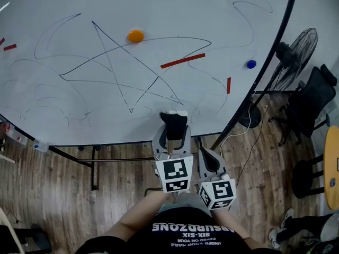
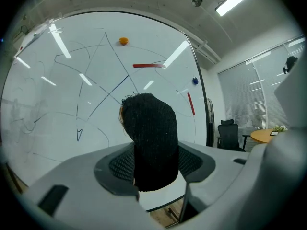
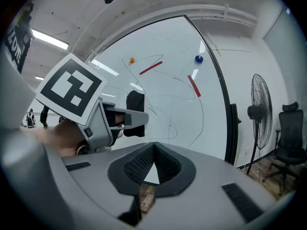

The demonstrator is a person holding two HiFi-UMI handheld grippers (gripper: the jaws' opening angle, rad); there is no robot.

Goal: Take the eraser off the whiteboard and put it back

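- The whiteboard is standing mostly bare ahead, leaving wide room.
- An orange magnet, a blue magnet and a red strip (all small) are dotting it.
- A fan and a chair are crowding its right edge.

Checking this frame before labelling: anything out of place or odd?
Nothing looks damaged or spilled. The only thing not parked is the black eraser. It is clamped between the fingers of the left gripper, in front of the whiteboard. The right gripper is shut and empty.
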